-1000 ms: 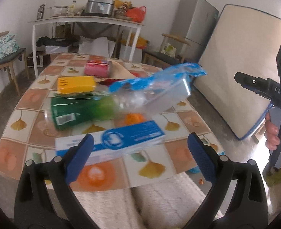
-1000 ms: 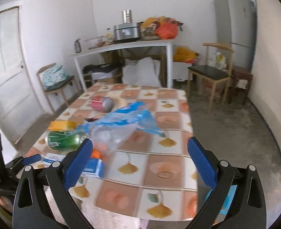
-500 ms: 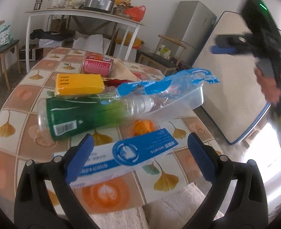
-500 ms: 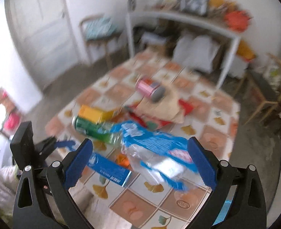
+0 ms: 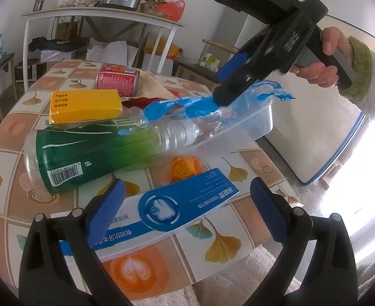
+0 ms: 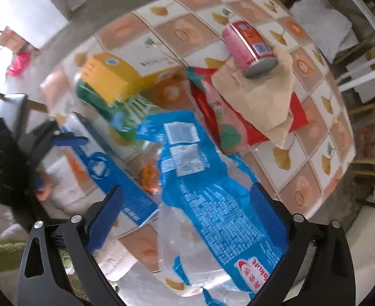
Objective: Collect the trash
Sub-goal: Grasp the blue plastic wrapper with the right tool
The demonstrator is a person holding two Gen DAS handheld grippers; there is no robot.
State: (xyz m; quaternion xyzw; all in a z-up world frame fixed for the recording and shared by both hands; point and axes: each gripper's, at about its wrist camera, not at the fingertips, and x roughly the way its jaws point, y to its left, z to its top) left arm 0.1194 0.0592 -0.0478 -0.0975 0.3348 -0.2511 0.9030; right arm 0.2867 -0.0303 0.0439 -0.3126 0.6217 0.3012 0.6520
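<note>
the right gripper (image 6: pixel 185 214) points nearly straight down over the table (image 6: pixel 315 153), its blue-padded fingers (image 6: pixel 103 219) spread wide but closing, with the blue and clear plastic wrapper (image 6: pixel 208 204) lying between them; the pads do not press on it in this view. from the left wrist view the same gripper (image 5: pixel 228 86) comes in from the upper right, held by a hand (image 5: pixel 325 58) in a fuzzy green and white sleeve (image 5: pixel 365 76), and its tip sits right at the wrapper (image 5: pixel 213 109), though i cannot tell whether it touches. the left gripper (image 5: pixel 185 206) hangs low over the near edge of the table (image 5: pixel 14 204), fingers (image 5: pixel 106 209) apart, with nothing clamped; a long blue and white box (image 5: pixel 177 209) lies on the table between and beyond them. the trash is heaped in the middle of the table: a green plastic bottle (image 5: pixel 90 153) on its side, its neck under the wrapper, a yellow box (image 5: pixel 85 104) just behind it, a pink can (image 5: pixel 118 80) on its side further back on a beige paper bag (image 6: pixel 264 94), which lies over a red packet (image 6: pixel 228 117), and a small orange scrap (image 5: pixel 185 165) beside the bottle neck. a white side table (image 5: pixel 98 17) loaded with pots stands against the far wall.
</note>
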